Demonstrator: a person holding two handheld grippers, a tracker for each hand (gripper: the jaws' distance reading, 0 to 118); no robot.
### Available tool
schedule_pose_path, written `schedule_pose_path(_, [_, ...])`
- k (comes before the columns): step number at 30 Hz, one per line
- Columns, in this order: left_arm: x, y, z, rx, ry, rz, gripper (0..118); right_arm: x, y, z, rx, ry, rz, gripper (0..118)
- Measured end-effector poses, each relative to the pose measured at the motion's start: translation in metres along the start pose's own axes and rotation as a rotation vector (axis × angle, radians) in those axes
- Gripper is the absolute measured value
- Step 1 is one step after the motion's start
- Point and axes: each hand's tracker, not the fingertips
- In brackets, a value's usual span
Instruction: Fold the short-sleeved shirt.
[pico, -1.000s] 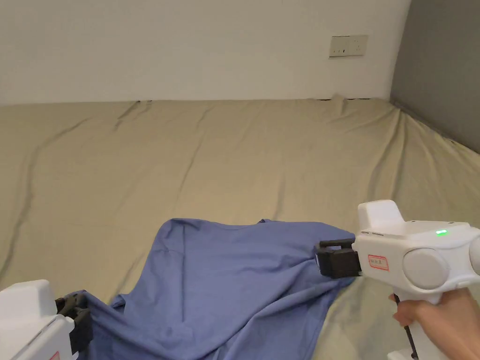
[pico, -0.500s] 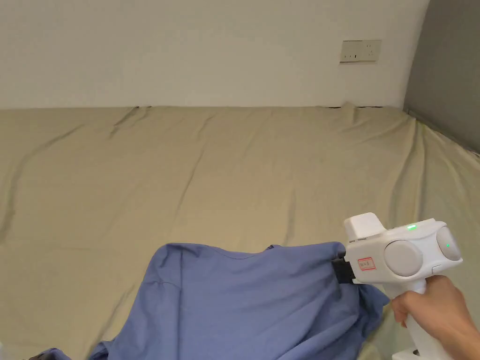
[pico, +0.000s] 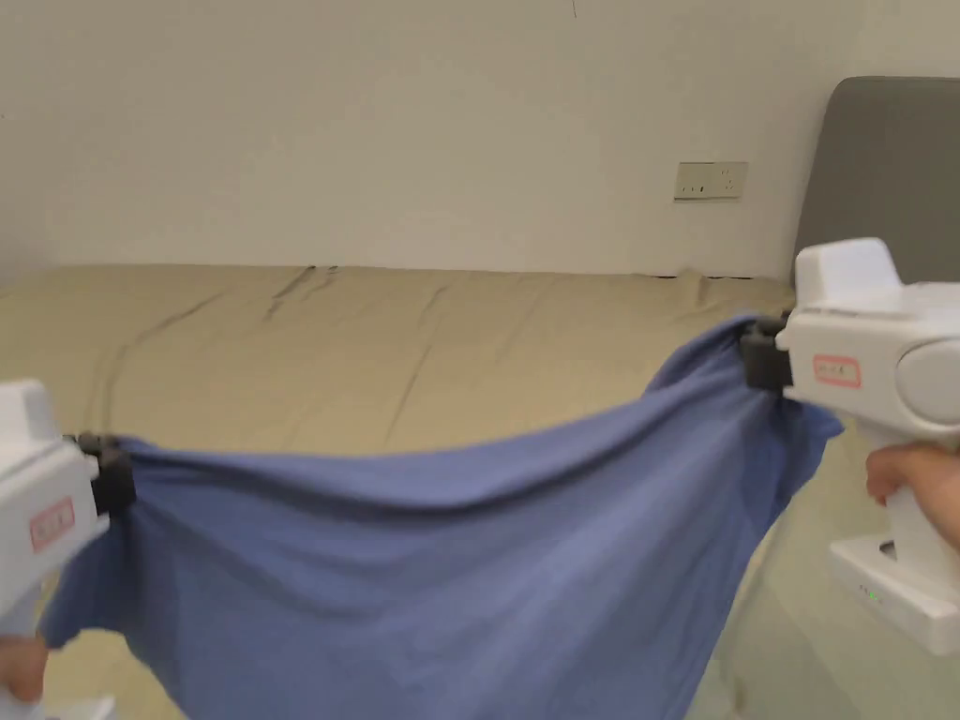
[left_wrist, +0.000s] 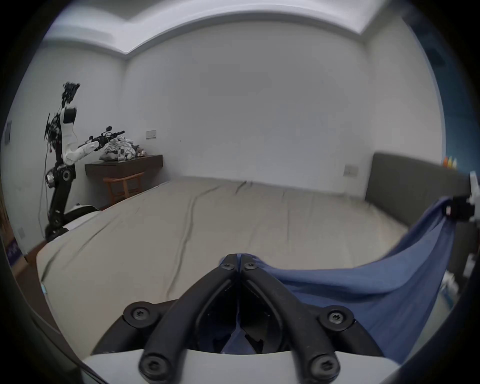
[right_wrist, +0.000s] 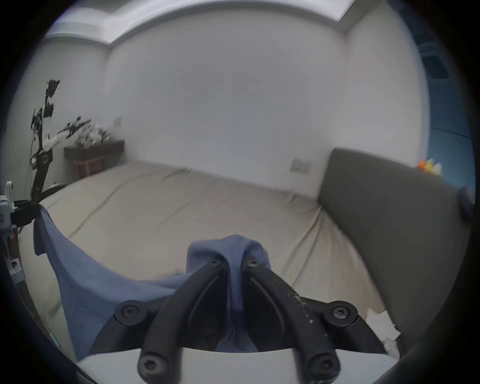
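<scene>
- The blue shirt (pico: 450, 562) hung in the air above the bed (pico: 375, 356), stretched between the 2 grippers and sagging in the middle, with its lower part drooping toward the sheet.
- The left gripper (pico: 111, 473) held one end; in the left gripper view its 2 jaws were pressed together at the tips with blue cloth caught between them.
- The right gripper (pico: 761, 361) held the other end, higher than the left; in the right gripper view a thick bunch of fabric ran between its jaws, which clamped it.
- Judged from this, the step in hand was lifting and spreading the garment so it could be laid flat before any fold, so the task looked early.
- To do it well, both grips should stay firm while the hands level out, since the right end sat higher and the top edge slanted.
- Drawing the 2 ends gently apart would take out the sag; too hard a pull might slip the cloth from the thinner left pinch.
- Lowering should probably let the hanging edge touch the sheet first, then the held edge should be carried away from it so the fabric unrolls smooth rather than piling.
- The bunched wad in the right jaws could leave a crumpled corner that needs smoothing after release.
- Which parts of the shirt were gripped could not be told.
</scene>
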Motion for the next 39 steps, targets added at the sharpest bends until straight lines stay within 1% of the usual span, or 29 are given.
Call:
schedule_pose_path(1, [0.001,0.015,0.005,0.038,0.0,0.01,0,0.003,0.01,0.014,0.042,-0.028,-0.007,12])
schedule_pose_path(3, [0.006,0.042,0.014,0.102,0.012,-0.06,0,0.011,0.029,0.041,0.121,-0.077,-0.021,12])
schedule_pose_path(4, [0.012,0.057,0.019,0.127,0.035,-0.097,0,0.014,0.039,0.054,0.151,-0.092,-0.014,12])
schedule_pose_path(6, [0.019,0.083,0.03,0.201,0.033,-0.148,0,0.02,0.058,0.076,0.177,-0.106,-0.014,12])
schedule_pose_path(9, [0.026,0.115,0.046,0.241,0.013,-0.119,0,0.028,0.074,0.103,0.217,-0.103,-0.05,12])
schedule_pose_path(11, [0.029,0.127,0.045,0.244,-0.023,-0.12,0,0.03,0.078,0.108,0.224,-0.105,-0.049,12])
schedule_pose_path(12, [0.032,0.132,0.043,0.238,-0.017,-0.126,0,0.029,0.079,0.108,0.23,-0.117,-0.042,12])
schedule_pose_path(15, [0.04,0.134,0.033,0.236,-0.023,-0.143,0,0.032,0.077,0.096,0.218,-0.138,-0.035,12])
schedule_pose_path(18, [0.047,0.129,0.016,0.24,-0.041,-0.135,0,0.037,0.066,0.074,0.195,-0.125,-0.063,12])
schedule_pose_path(21, [0.055,0.123,-0.015,0.206,-0.032,-0.173,0,0.042,0.054,0.045,0.189,-0.127,-0.069,12])
schedule_pose_path(23, [0.06,0.119,-0.04,0.188,-0.029,-0.161,0,0.044,0.051,0.022,0.195,-0.138,-0.068,12])
schedule_pose_path(26, [0.069,0.114,-0.083,0.16,-0.061,-0.132,0,0.054,0.05,-0.02,0.223,-0.17,-0.114,12])
schedule_pose_path(28, [0.076,0.106,-0.11,0.19,-0.102,-0.136,0,0.056,0.051,-0.048,0.259,-0.241,-0.114,12])
schedule_pose_path(29, [0.082,0.104,-0.123,0.189,-0.092,-0.165,0,0.058,0.05,-0.058,0.287,-0.267,-0.11,12])
schedule_pose_path(30, [0.09,0.102,-0.138,0.192,-0.062,-0.198,0,0.06,0.049,-0.07,0.309,-0.274,-0.11,12])
schedule_pose_path(32, [0.1,0.097,-0.16,0.211,-0.059,-0.221,0,0.062,0.048,-0.09,0.337,-0.282,-0.11,12])
schedule_pose_path(35, [0.108,0.095,-0.182,0.219,-0.071,-0.192,0,0.065,0.042,-0.109,0.361,-0.3,-0.098,12])
schedule_pose_path(39, [0.105,0.081,-0.189,0.213,-0.071,-0.195,0,0.069,0.023,-0.115,0.36,-0.274,-0.133,12])
